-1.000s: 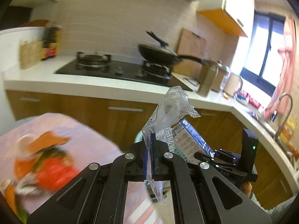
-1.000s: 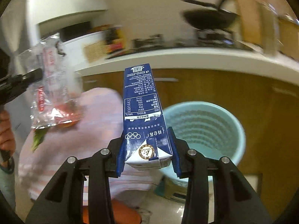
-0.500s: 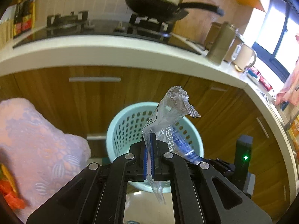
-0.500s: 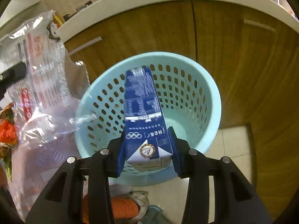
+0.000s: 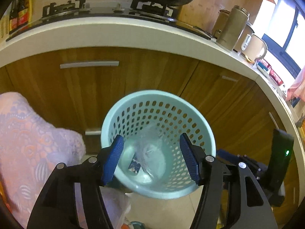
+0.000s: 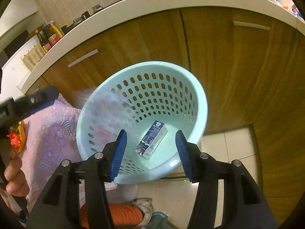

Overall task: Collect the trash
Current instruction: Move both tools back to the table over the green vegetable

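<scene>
A pale teal perforated basket (image 5: 206,131) (image 6: 200,99) stands on the floor by the wooden cabinets. My left gripper (image 5: 151,157) hangs over it, its jaws opening with nothing between them. A clear plastic wrapper (image 5: 150,147) is blurred inside the basket, also a streaky blur in the right wrist view (image 6: 112,105). My right gripper (image 6: 150,151) is above the basket too, its jaws opening and empty. The blue and white milk carton (image 6: 152,140) lies on the basket's floor, seen small in the left wrist view (image 5: 135,165).
A pink patterned tablecloth (image 5: 28,143) (image 6: 49,133) hangs at the left. Wooden cabinet doors (image 5: 95,87) and a white counter (image 5: 114,32) with a stove and pan stand behind the basket. A hand (image 6: 13,179) holds the left gripper's handle. An orange object (image 6: 122,214) lies on the tiled floor.
Both grippers came down over the basket and opened. The wrapper left the left jaws and the carton left the right jaws; both are now in the basket.
</scene>
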### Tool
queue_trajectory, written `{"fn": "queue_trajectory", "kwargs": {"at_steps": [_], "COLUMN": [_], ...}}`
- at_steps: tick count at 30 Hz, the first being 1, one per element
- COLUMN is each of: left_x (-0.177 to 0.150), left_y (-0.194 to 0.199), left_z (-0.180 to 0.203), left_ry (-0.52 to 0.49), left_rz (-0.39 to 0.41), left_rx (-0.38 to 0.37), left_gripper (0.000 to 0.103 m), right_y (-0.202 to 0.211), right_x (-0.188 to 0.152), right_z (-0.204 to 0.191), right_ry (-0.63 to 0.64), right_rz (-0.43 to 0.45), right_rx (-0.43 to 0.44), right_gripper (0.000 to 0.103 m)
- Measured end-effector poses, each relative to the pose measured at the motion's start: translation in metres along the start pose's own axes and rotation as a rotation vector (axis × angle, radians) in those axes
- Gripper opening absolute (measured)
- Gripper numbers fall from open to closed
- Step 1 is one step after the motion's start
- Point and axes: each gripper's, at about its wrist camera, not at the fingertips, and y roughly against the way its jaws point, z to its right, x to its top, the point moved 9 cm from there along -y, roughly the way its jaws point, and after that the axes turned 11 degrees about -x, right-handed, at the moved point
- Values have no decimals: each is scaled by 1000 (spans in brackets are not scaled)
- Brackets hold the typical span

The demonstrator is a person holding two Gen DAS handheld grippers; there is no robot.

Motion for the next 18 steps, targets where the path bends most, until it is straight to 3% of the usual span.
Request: {"fn": "queue_trajectory", "kwargs": {"at_steps": [8,18], "left_x": [-11,-51], "left_y": [72,237], "left_z": [2,-7], "left_ry": [-58,-43], "left_rz": [92,362], "left_rx": [30,126], "left_gripper": [58,58], "right_y": [29,103], "right_x": [7,4], "right_z": [-35,-148], "right_ry": [75,293], "right_rz": [74,239], "right_rx": [50,199], "right_gripper": [50,50]}}
